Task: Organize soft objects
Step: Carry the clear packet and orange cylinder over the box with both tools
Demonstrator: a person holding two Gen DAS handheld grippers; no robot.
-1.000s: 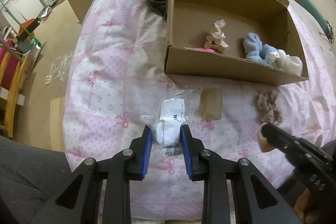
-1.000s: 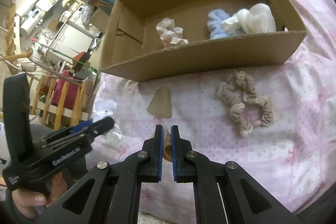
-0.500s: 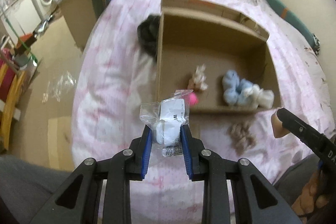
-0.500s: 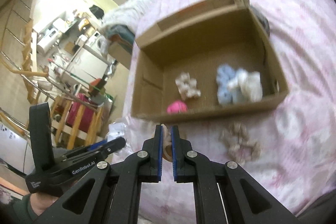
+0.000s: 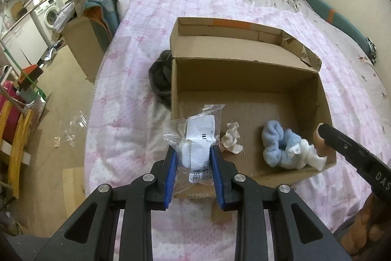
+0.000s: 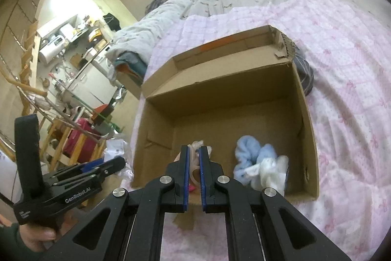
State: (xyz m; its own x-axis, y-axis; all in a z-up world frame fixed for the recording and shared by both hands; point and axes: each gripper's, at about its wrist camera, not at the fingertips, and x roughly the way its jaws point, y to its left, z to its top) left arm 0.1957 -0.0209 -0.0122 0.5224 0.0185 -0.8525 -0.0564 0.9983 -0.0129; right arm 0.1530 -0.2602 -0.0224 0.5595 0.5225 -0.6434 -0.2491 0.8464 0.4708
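Pink quilt (image 5: 136,80), open-topped box (image 5: 246,80); left gripper (image 5: 193,153) grasping packet (image 5: 198,138), right gripper (image 6: 193,155) pinching sponge (image 6: 194,168).

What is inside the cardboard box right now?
Inside the cardboard box: a cream scrunchie, a blue scrunchie and a white one touching it. The near-left corner is covered by the left gripper and its plastic packet.

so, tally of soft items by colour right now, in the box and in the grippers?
Blue scrunchie in cardboard box: 1
White scrunchie in box: 1
Cream lace scrunchie in box: 1
White item in clear bag, held by left gripper: 1
Peach item, held by right gripper: 1
Total: 5
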